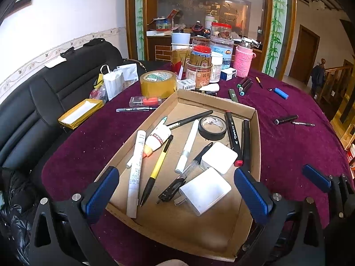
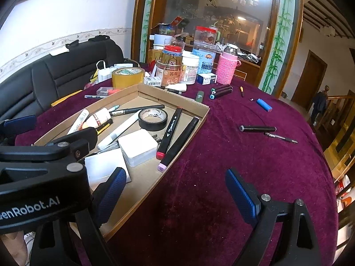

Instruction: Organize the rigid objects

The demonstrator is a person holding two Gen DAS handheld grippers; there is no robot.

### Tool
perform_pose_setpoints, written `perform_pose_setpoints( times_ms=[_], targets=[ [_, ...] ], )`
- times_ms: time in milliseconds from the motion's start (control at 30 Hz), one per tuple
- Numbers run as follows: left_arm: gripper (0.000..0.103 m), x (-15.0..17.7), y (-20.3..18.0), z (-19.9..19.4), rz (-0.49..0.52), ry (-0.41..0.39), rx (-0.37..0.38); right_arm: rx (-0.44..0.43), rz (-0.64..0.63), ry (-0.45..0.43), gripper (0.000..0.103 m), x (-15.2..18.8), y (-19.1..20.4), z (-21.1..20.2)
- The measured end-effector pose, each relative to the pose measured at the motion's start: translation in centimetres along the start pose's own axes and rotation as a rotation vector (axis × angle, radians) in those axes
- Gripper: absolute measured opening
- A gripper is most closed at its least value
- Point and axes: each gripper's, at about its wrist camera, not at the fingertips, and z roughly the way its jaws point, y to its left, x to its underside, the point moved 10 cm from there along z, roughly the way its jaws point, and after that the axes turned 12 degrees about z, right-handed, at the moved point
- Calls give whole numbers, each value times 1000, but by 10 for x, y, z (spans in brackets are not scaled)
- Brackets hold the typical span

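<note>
A shallow cardboard tray [image 1: 255, 137] [image 2: 190, 128] lies on the purple cloth. It holds a black tape roll [image 1: 213, 127] [image 2: 153, 116], two white chargers [image 1: 218, 157] [image 1: 205, 190], a yellow pen [image 1: 157, 166], a white marker [image 1: 135, 173] and black markers [image 1: 233, 137]. My left gripper [image 1: 177, 192] hangs open over the tray's near end, holding nothing. My right gripper [image 2: 177, 192] is open and empty above the cloth, at the tray's right edge. Loose on the cloth lie a black marker [image 2: 257, 129], a thin pen [image 2: 280, 137], a blue lighter [image 2: 264, 104] and green-capped markers [image 2: 220, 92].
Jars, a pink knitted bottle [image 2: 227, 71] and a yellow tape roll [image 2: 127, 77] crowd the table's far side. A black sofa [image 1: 44, 93] stands to the left. The round table's edge [image 2: 328, 177] drops off at the right.
</note>
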Motion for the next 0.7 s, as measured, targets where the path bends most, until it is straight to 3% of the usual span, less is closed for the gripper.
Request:
perform_pose_setpoints(
  times_ms=[700],
  targets=[
    [103, 3, -6, 6, 8, 16, 4, -10, 10, 9, 93, 5, 0, 5]
  ],
)
